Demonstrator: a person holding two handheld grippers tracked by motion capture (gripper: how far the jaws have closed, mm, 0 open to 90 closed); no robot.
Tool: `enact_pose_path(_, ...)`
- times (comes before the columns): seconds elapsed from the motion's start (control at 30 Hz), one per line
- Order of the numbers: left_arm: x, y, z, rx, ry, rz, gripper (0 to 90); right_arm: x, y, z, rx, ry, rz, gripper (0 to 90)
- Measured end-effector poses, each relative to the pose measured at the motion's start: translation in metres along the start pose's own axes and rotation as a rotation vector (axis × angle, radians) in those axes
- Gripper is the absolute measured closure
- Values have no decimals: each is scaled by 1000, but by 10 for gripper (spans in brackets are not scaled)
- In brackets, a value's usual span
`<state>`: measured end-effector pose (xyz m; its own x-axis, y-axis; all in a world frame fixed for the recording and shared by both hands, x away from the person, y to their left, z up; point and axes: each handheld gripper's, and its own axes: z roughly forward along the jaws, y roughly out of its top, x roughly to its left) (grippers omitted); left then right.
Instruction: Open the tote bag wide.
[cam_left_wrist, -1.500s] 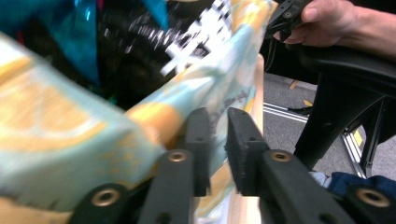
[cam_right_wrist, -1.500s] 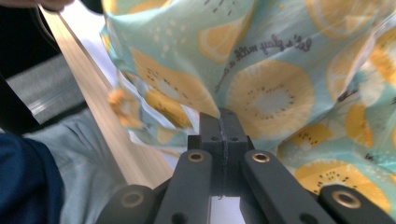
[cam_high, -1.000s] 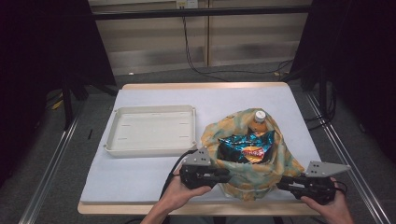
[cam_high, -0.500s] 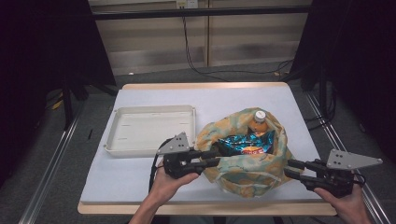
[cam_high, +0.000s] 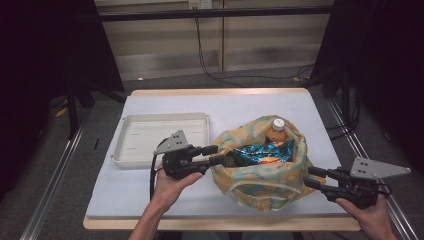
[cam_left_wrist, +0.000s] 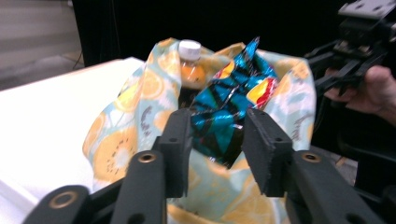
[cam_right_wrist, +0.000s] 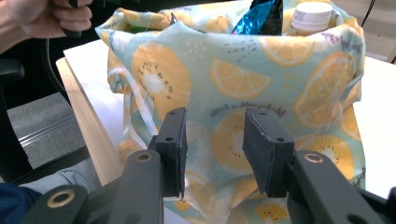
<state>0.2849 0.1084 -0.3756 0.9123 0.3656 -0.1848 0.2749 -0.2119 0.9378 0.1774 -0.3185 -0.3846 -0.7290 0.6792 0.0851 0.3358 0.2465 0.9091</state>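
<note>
Left gripper: my left gripper (cam_high: 216, 154) sits at centre-left of the high view, jaws spread and just now opening wider, nothing pinched; in the left gripper view the blue snack packet (cam_left_wrist: 229, 102) shows in the gap beyond the pads, untouched.
Right gripper: my right gripper (cam_high: 311, 177) is at lower right of the high view, beside the bag's right flank, jaws likewise parted and just now widening, the cloth ahead of them not clamped.
Bag: the fruit-print cloth bag (cam_high: 260, 175) stands open at lower centre of the high view, between my two grippers.
Contents: the packet lies across the mouth, with an orange bottle (cam_high: 276, 133) with a white cap upright behind it.
Step in hand: I judge it to be lifting out the packet (crinkly, so it may slip); I would pinch its top edge squarely.
Tray: a white tray (cam_high: 131, 122) at centre-left, bare.
Surface: pale sheet over the surface (cam_high: 165, 102), wooden edge showing.
Room: dark drapes at both sides, cables trailing on the floor at the top.
</note>
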Motion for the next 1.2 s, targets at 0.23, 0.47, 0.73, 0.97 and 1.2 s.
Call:
enact_pose_path(0.23,7,-13,12,87,57,-1,419,1,2,1,-6,0,-4,596)
enact_pose_path(0.47,9,-18,18,165,102,63,492,-2,1,3,-11,-10,4,595)
enact_pose_path(0.73,17,-21,13,135,60,3,891,-2,0,4,-8,-10,3,598)
enact_pose_path(0.97,4,-9,15,73,-23,-7,900,2,8,7,-22,4,-14,583)
enact_pose_path(1.2,-5,-2,22,58,-53,15,900,10,29,7,-90,30,-28,540)
